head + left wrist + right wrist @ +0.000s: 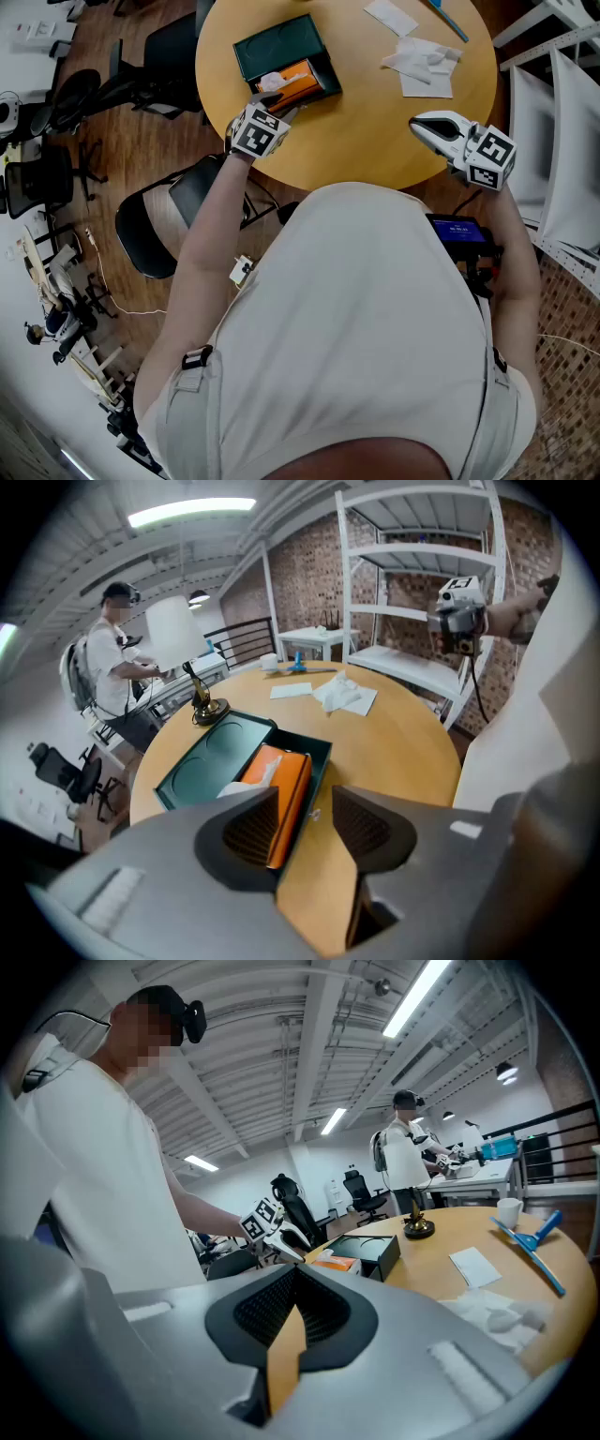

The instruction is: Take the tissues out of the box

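Head view looks down on a round wooden surface (375,131). A dark green box (277,47) sits toward its left side. An orange tissue pack (300,82) lies in the compartment nearer the person, and a white tissue tuft (272,82) pokes up from it.

The left tongs (307,803) hang just short of the box's near end, aimed along the pack. Their jaws stand apart, with only bare wood and the box edge showing in the gap, so nothing is gripped. This reads as a lined-up approach. The gap points toward the tuft, the one part of the pack that stands up enough to pinch.

The right tongs (296,1283) are closed on nothing, with the tips meeting. They are held over the surface's near right rim, well apart from the box, probably to leave the left arm room to work.

A loose heap of crumpled tissues (422,61) lies on the far right of the surface, with a flat sheet (391,16) beyond it. That side seems to serve as the drop spot, set away from the box so pulled sheets do not clutter the next pinch. Tissue shows in the pack, so the task looks only partly done. The likely next step is to close on the tuft and draw it upward.
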Motion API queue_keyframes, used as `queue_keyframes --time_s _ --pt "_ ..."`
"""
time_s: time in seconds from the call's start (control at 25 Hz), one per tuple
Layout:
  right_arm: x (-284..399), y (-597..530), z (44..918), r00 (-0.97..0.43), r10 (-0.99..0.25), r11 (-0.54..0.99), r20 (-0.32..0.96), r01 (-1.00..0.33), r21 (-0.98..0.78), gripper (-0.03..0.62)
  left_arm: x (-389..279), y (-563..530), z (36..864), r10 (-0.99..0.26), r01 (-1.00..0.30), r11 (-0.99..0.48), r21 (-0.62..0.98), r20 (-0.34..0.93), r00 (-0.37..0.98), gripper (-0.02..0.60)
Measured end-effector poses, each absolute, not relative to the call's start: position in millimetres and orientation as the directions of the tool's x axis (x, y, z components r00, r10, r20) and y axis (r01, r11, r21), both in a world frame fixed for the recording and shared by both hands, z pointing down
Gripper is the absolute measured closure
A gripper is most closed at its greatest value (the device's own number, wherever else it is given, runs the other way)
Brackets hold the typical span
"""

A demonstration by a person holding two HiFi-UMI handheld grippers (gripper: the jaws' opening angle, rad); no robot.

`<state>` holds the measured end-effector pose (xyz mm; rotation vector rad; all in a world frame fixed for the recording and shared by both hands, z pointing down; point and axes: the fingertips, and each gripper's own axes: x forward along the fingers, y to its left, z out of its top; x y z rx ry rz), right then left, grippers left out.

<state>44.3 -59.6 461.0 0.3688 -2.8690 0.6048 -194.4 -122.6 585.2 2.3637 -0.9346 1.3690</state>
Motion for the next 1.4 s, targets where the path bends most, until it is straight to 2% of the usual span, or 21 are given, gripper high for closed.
queue_keyframes --time_s 0.04,0.24,0.4,0.64,0.84,0.92,1.0,1.4 --pt "49.4 -61.7 462.6 -0.949 -0.212 0.881 0.233 -0.289 -0.374 0.594 -195.1 -134.5 592.7 -0.385 -0.611 -0.783 -0.117 0.863 0.327 0.380" --pt "76.3 -63.1 478.0 -0.927 -0.276 0.845 0.254 -0.360 -0.395 0.594 -194.1 -174.4 628.1 -0.273 -0.461 -0.875 -0.145 0.936 0.223 0.293" --pt "90.8 -54.6 487.6 -0.904 -0.336 0.810 0.264 -0.420 -0.410 0.594 -192.3 -178.3 653.8 -0.156 -0.337 -0.936 -0.099 0.977 0.147 0.249" --pt "94.1 -38.9 493.6 -0.881 -0.377 0.779 0.285 -0.468 -0.417 0.594 -203.2 -179.1 676.3 -0.089 -0.293 -0.954 -0.068 0.994 0.057 0.244" --pt "97.9 -34.4 491.4 -0.872 -0.390 0.768 0.296 -0.486 -0.418 0.594 -203.2 -179.7 689.8 -0.098 -0.282 -0.956 -0.082 0.994 0.041 0.245" --pt "100.4 -34.4 489.9 -0.870 -0.394 0.766 0.297 -0.489 -0.417 0.594 -202.6 -178.5 686.7 -0.102 -0.277 -0.957 -0.086 0.994 0.046 0.311" --pt "101.7 -34.6 489.1 -0.868 -0.396 0.764 0.298 -0.492 -0.418 0.594 -203.3 -177.7 681.0 -0.108 -0.283 -0.955 -0.089 0.993 0.053 0.352" --pt "93.0 -56.8 499.2 -0.909 -0.312 0.813 0.277 -0.406 -0.418 0.594 -197.8 -173.8 618.8 -0.221 -0.342 -0.922 -0.182 0.972 0.080 0.356"
